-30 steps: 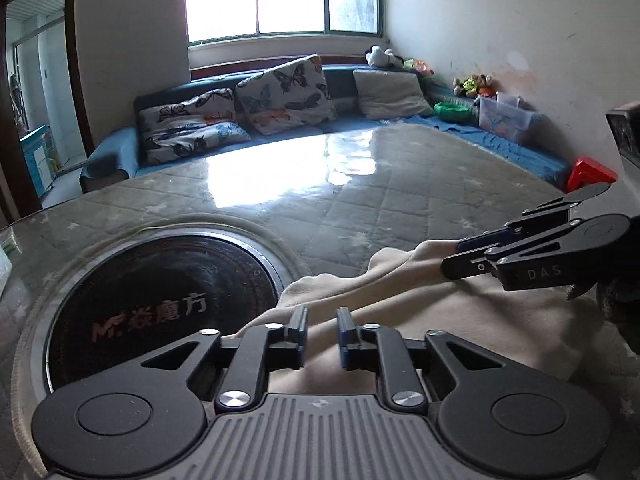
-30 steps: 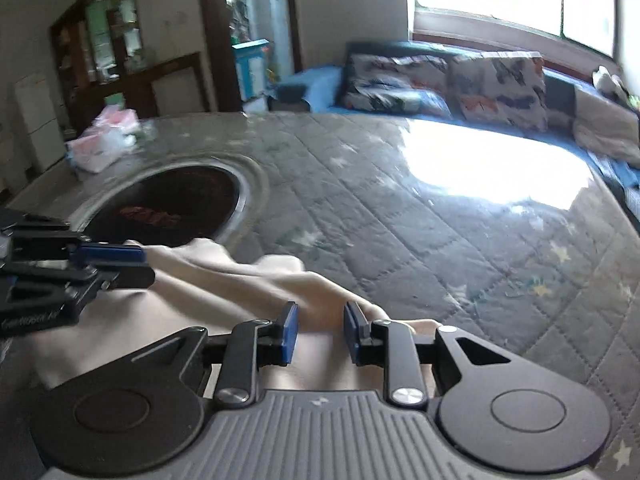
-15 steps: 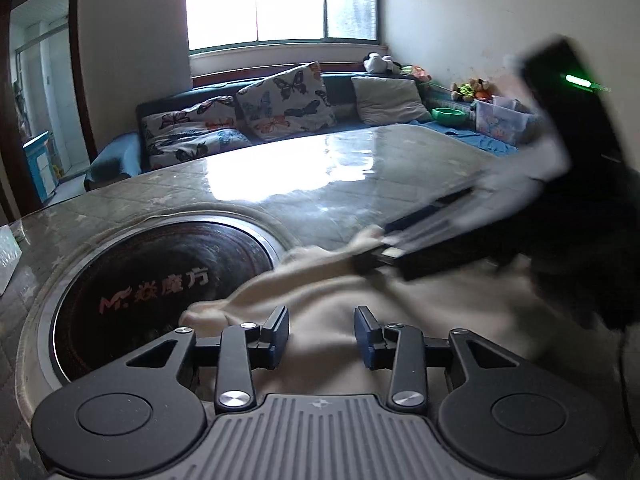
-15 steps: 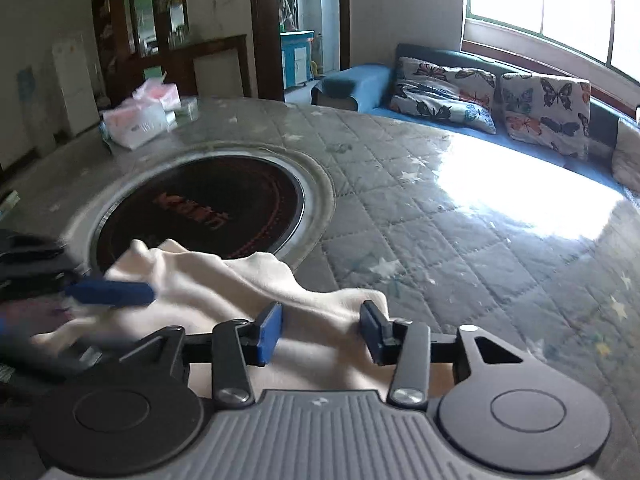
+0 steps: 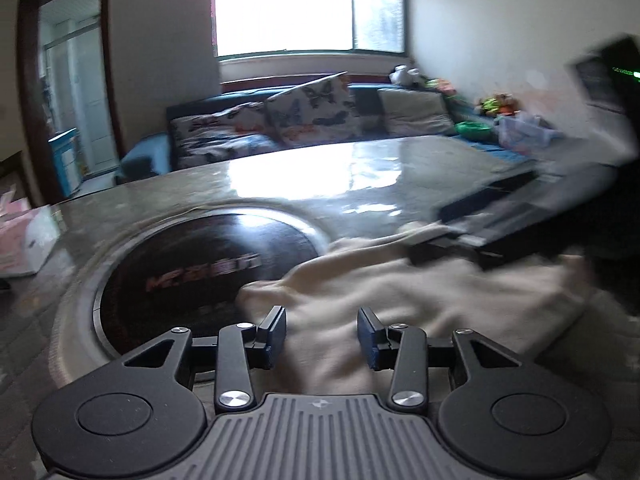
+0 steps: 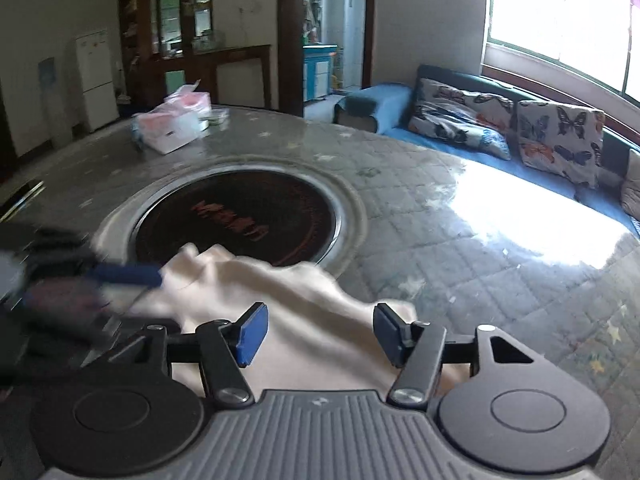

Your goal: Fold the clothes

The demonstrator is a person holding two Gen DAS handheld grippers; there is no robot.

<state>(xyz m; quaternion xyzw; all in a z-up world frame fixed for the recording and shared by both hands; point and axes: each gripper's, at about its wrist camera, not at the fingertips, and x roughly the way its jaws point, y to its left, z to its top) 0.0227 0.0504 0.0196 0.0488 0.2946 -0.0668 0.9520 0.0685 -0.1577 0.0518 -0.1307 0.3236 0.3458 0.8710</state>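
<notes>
A cream cloth (image 5: 420, 296) lies crumpled on the table, its far edge resting over the black round cooktop (image 5: 200, 264). My left gripper (image 5: 322, 334) stands open just above the cloth's near part, nothing between its fingers. In that view my right gripper (image 5: 484, 220) is a dark blur over the cloth's right side. From the right wrist, the same cloth (image 6: 300, 304) spreads ahead of my open right gripper (image 6: 320, 334), and the left gripper (image 6: 120, 276) is a blurred shape with a blue pad at the cloth's left end.
The round table (image 6: 460, 248) has a quilted grey cover under glass, with the cooktop (image 6: 240, 216) set into its middle. A pink and white tissue pack (image 6: 172, 124) sits at the far side. A sofa with butterfly cushions (image 5: 304, 116) runs behind the table.
Both grippers have widened from nearly shut on the cloth to open and let it go. Both have drawn back and risen, and the cloth has settled onto the table.
</notes>
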